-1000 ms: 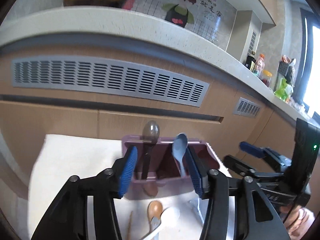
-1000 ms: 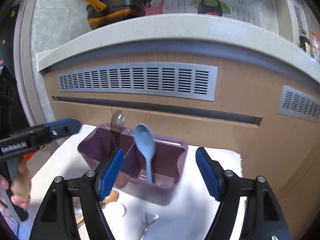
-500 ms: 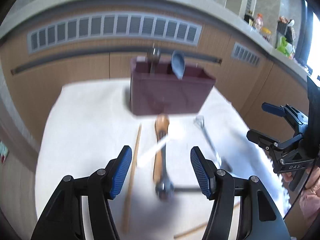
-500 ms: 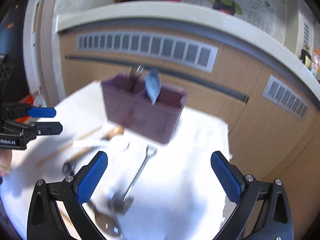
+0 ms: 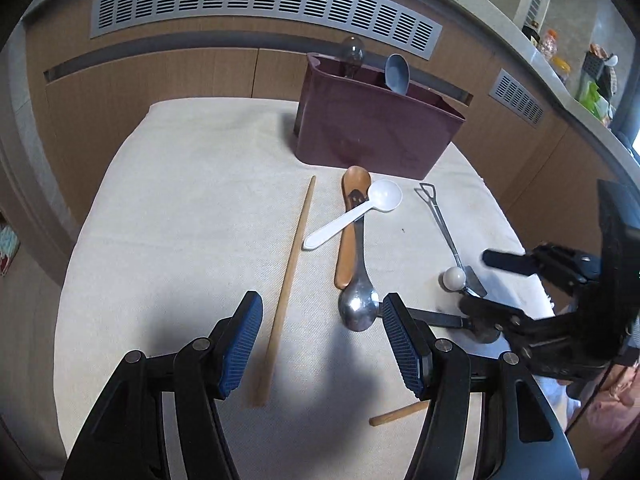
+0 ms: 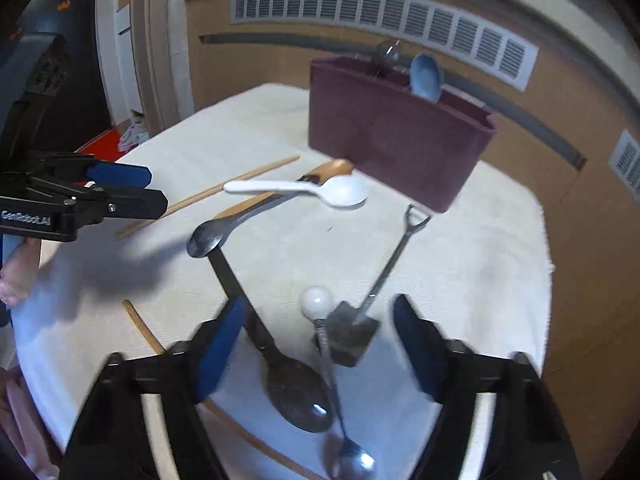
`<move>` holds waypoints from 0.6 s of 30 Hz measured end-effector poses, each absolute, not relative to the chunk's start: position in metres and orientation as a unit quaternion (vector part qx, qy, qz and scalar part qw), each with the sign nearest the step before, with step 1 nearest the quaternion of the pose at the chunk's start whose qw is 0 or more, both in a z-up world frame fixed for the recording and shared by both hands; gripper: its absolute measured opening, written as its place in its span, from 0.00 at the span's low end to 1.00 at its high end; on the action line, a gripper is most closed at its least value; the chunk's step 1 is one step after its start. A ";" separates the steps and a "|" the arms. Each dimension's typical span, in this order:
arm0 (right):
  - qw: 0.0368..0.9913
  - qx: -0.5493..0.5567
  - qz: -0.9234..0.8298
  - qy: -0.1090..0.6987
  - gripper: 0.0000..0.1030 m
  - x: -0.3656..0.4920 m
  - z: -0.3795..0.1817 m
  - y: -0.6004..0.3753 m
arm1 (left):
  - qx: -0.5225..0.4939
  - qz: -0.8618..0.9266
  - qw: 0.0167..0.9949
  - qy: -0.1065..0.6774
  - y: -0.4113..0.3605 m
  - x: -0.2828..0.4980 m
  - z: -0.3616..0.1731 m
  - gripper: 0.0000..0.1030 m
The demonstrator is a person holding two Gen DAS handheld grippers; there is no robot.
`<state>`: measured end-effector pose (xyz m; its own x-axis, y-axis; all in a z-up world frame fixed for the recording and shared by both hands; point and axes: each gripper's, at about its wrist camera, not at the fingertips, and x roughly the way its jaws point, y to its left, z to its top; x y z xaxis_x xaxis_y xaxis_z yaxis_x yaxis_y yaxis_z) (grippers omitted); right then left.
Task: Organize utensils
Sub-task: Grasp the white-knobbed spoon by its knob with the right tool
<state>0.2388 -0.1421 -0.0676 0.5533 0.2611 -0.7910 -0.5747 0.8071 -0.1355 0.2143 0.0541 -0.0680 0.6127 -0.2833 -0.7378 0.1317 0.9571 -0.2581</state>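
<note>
left gripper (image 5: 322,336) hangs over the cloth-covered table (image 5: 180,208), jaws spread wide with nothing between the blue pads, and a long wooden chopstick (image 5: 290,276) runs on the cloth right up into that gap. just beside the right-hand pad sits the bowl of a steel spoon (image 5: 359,307), its handle running away toward the holder. a wooden spoon (image 5: 350,220) lies alongside it, touching, and a white plastic spoon (image 5: 356,212) rests across both, bowl end toward the holder.

at the back of the cloth stands the maroon utensil holder (image 5: 372,128), upright, with 2 spoons already in it: a dark spoon (image 5: 353,53) in the left section and a blue spoon (image 5: 397,73) to its right, both bowls poking above the rim.

over to the right gripper (image 6: 316,340), also released and wide, holding nothing. under it there's a cluster: a big dark-handled spoon (image 6: 280,368), a thin utensil with a white ball end (image 6: 317,300), and a little shovel-shaped metal spoon (image 6: 384,272) whose blade overlaps that utensil while its loop handle points at the holder. a 2nd chopstick (image 6: 142,330) peeks out by the left pad, partly hidden. the right wrist view is a touch blurred at the pads.
</note>
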 end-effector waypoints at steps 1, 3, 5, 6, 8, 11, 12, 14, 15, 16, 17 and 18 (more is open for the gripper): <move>0.855 -0.189 0.245 0.415 0.44 0.243 -0.071 -0.139 | -0.091 -0.117 0.893 0.426 0.055 0.214 -0.069 0.61; 0.849 -0.180 0.247 0.432 0.37 0.251 -0.078 -0.136 | -0.091 -0.117 0.891 0.428 0.055 0.214 -0.069 0.61; 0.846 -0.178 0.244 0.438 0.34 0.255 -0.083 -0.134 | -0.092 -0.117 0.890 0.431 0.057 0.214 -0.070 0.61; 0.846 -0.178 0.244 0.440 0.32 0.256 -0.085 -0.133 | -0.093 -0.117 0.889 0.432 0.057 0.214 -0.071 0.62; 0.844 -0.185 0.239 0.442 0.28 0.257 -0.088 -0.131 | -0.095 -0.116 0.889 0.434 0.058 0.214 -0.072 0.62; 0.845 -0.193 0.234 0.441 0.22 0.259 -0.091 -0.132 | -0.102 -0.116 0.886 0.436 0.057 0.216 -0.072 0.62; 0.846 -0.196 0.231 0.439 0.19 0.259 -0.091 -0.132 | -0.103 -0.117 0.885 0.438 0.057 0.217 -0.072 0.62; 0.848 -0.198 0.227 0.437 0.19 0.258 -0.089 -0.133 | -0.106 -0.120 0.882 0.443 0.052 0.220 -0.071 0.62; 0.849 -0.194 0.226 0.436 0.19 0.257 -0.088 -0.135 | -0.105 -0.123 0.882 0.443 0.050 0.221 -0.070 0.62; 0.851 -0.187 0.227 0.435 0.19 0.257 -0.086 -0.137 | -0.102 -0.125 0.882 0.443 0.046 0.222 -0.068 0.62; 0.853 -0.179 0.227 0.434 0.19 0.257 -0.083 -0.141 | -0.096 -0.129 0.882 0.442 0.040 0.225 -0.065 0.62; 0.859 -0.167 0.224 0.429 0.19 0.257 -0.079 -0.148 | -0.091 -0.132 0.883 0.442 0.035 0.227 -0.063 0.62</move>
<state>0.2574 -0.1475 -0.0786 0.5312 0.2413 -0.8122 -0.5288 0.8434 -0.0953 0.2270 0.0349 -0.0631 0.5750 -0.3132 -0.7558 0.1524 0.9486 -0.2772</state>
